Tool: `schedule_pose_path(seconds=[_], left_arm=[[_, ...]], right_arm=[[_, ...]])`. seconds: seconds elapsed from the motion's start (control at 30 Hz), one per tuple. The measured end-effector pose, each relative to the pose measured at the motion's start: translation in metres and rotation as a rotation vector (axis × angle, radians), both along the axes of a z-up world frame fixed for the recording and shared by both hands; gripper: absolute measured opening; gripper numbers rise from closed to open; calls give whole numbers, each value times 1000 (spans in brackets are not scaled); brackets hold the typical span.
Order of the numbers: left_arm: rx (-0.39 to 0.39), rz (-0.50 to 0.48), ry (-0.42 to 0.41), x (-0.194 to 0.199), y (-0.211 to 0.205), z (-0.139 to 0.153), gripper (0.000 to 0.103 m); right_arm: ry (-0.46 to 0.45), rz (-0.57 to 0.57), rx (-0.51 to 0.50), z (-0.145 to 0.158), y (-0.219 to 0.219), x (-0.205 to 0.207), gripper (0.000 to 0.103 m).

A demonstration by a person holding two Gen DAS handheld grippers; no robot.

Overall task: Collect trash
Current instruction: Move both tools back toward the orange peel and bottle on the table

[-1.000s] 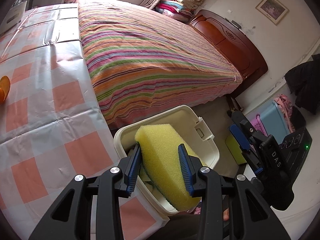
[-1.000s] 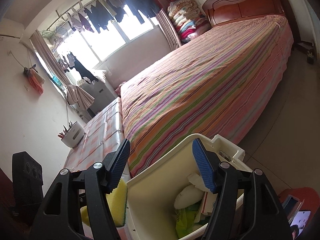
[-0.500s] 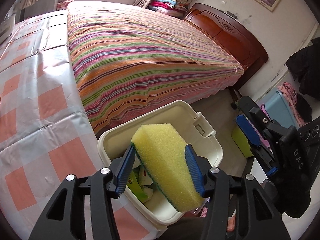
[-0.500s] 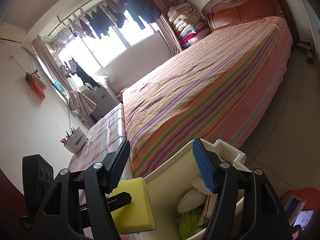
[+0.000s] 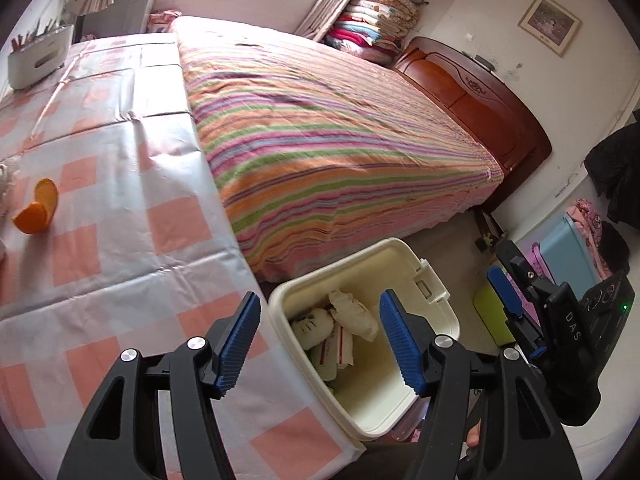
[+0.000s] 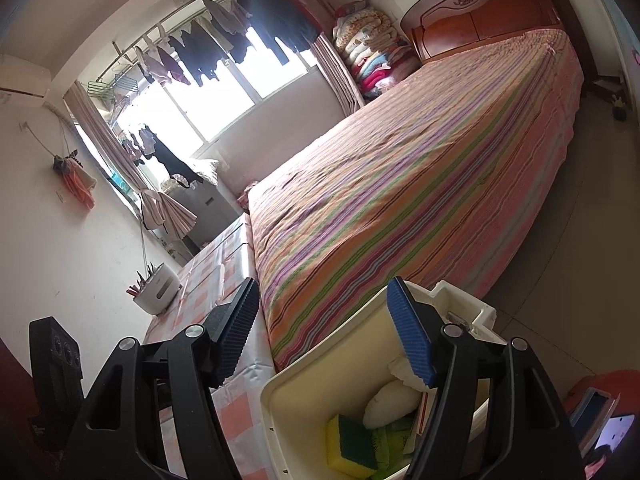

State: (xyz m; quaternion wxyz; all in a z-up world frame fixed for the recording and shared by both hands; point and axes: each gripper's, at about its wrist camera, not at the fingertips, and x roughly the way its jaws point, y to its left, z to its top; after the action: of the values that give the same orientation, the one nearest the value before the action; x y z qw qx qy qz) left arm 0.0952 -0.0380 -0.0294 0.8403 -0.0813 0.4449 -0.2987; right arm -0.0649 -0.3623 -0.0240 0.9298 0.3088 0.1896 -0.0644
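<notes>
My left gripper (image 5: 320,300) hangs over the table's edge and the cream trash bin (image 5: 384,268); its jaws are opening, with nothing between them. The bin holds crumpled white tissue (image 5: 354,312) and some packets. In the right wrist view a yellow sponge with a green face (image 6: 350,442) lies at the bottom of the bin (image 6: 320,364). My right gripper (image 6: 324,336) stands open over the bin's near rim, one finger above the inside and one above the table, its jaws opening a little. The left wrist view shows the right gripper (image 5: 520,320) to the right of the bin.
The table wears a pink-and-white checked cloth (image 5: 120,200). A piece of orange peel (image 5: 36,208) lies on it at the left, a white pen holder (image 5: 38,56) at the far end. A striped bed (image 5: 340,140) runs beside table and bin.
My left gripper opened and the yellow sponge dropped out of it into the bin. The left gripper then drew back and up, so more of the table shows. My right gripper stayed put.
</notes>
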Motion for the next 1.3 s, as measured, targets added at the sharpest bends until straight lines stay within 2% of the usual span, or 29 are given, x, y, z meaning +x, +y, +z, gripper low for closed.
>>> schedule_pose_path(seconds=[0.33, 0.5, 0.97, 1.3], left_arm=[[-20, 224, -80, 14, 95, 14, 61], [-24, 327, -104, 20, 143, 17, 61], [-86, 619, -100, 25, 277, 17, 61], [-86, 709, -77, 16, 333, 5, 62]], right_arm=[[3, 88, -33, 5, 41, 23, 67], [12, 162, -51, 6, 75, 40, 68], [32, 357, -105, 6, 158, 71, 68], [67, 485, -152, -5, 215, 91, 68]])
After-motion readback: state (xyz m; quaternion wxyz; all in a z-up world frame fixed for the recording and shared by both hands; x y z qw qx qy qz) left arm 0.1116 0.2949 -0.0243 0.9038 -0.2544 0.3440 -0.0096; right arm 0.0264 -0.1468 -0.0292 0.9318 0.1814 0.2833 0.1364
